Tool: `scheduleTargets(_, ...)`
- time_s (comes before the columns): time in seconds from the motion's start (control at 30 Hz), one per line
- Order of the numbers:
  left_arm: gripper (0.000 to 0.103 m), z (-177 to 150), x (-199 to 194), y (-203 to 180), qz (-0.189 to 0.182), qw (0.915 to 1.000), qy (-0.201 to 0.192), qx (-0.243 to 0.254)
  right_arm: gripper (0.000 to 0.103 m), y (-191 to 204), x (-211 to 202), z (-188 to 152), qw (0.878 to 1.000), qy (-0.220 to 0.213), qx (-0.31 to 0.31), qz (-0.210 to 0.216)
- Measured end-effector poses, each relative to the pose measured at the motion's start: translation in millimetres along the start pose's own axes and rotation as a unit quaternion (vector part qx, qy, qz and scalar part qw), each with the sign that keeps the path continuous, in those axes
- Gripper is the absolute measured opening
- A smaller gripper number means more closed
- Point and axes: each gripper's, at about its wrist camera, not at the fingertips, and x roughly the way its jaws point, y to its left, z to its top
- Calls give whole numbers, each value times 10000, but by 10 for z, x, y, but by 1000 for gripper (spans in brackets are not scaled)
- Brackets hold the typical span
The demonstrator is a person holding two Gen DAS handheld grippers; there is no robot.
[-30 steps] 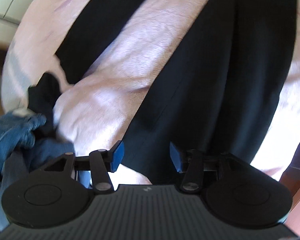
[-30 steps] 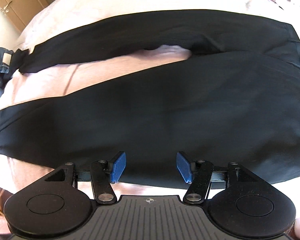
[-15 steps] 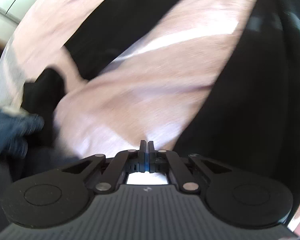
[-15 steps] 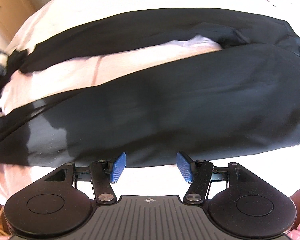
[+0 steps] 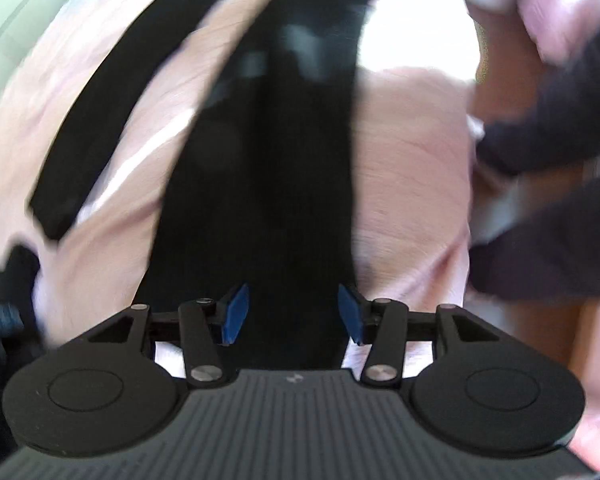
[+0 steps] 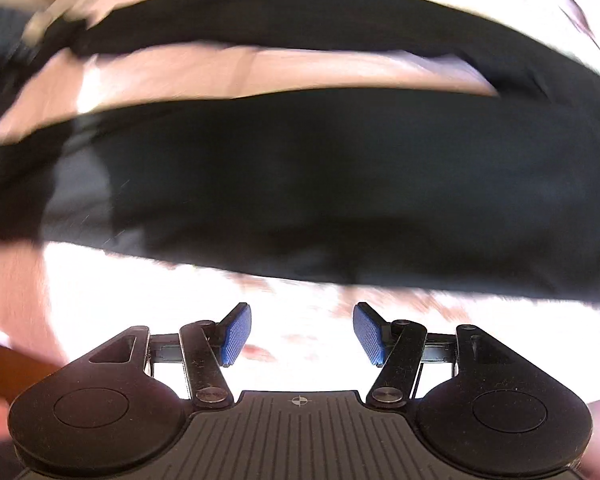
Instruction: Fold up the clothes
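Black trousers (image 5: 268, 184) lie spread on a pink bed sheet (image 5: 412, 184), both legs apart. In the left wrist view one leg runs straight away from me, and my left gripper (image 5: 292, 314) stands open astride its near end, blue pads either side of the cloth. The other leg (image 5: 112, 120) slants off to the left. In the right wrist view the trousers (image 6: 320, 184) stretch across the frame, with the far leg (image 6: 300, 24) behind a strip of sheet. My right gripper (image 6: 302, 334) is open over bright sheet, just short of the near trouser edge. Both views are blurred.
A dark shape (image 5: 552, 200), blurred, fills the right of the left wrist view. Blue denim (image 5: 0, 320) lies at the far left edge by a small dark cloth. The sheet (image 6: 180, 304) is glaring white near my right gripper. Brown floor or furniture (image 6: 4, 364) shows at lower left.
My left gripper was shut half a second ago and now stands open, having swung over the trouser leg's end. My right gripper has drawn back off the trousers, staying open.
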Motion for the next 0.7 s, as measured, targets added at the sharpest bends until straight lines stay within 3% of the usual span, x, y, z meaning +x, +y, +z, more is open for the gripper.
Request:
scheduleTargets(0.1, 37, 73, 139, -367, 439, 9971, 76, 615, 60, -498, -52, -70, 9906, -245, 1343, 7)
scheduleTargets(0.13, 30, 105, 185, -438, 565, 9955, 135, 744, 60, -693, -79, -113, 9818, -384, 1861, 6)
scheduleTargets(0.17, 16, 137, 210, -459, 618, 9947, 204, 793, 60, -871, -106, -161, 9725, -547, 2263, -11)
scheduleTargets(0.27, 3, 218, 234, -461, 594, 9939, 384, 844, 60, -1434, -185, -306, 9378, -1097, 3291, -109)
scheduleTargets(0.37, 0, 264, 215, -380, 477, 9947, 546, 729, 60, -2004, -199, -410, 9020, -1615, 3996, -269)
scheduleTargets(0.47, 0, 322, 169, -331, 406, 9942, 708, 701, 60, -2544, -30, -459, 8716, -1776, 4570, -43)
scheduleTargets(0.5, 0, 347, 143, -327, 377, 9938, 754, 725, 47, -2679, 26, -455, 8661, -1723, 4689, 170)
scheduleTargets(0.53, 0, 374, 101, -323, 315, 9938, 778, 731, 3, -2814, 81, -451, 8602, -1666, 4804, 386)
scheduleTargets(0.57, 0, 406, 45, -324, 248, 9940, 785, 715, 3, -2904, 71, -428, 8610, -1609, 4798, 505)
scheduleTargets(0.7, 0, 554, -217, -400, 32, 9951, 756, 639, 1, -3047, -294, -368, 8842, -1597, 4347, 610)
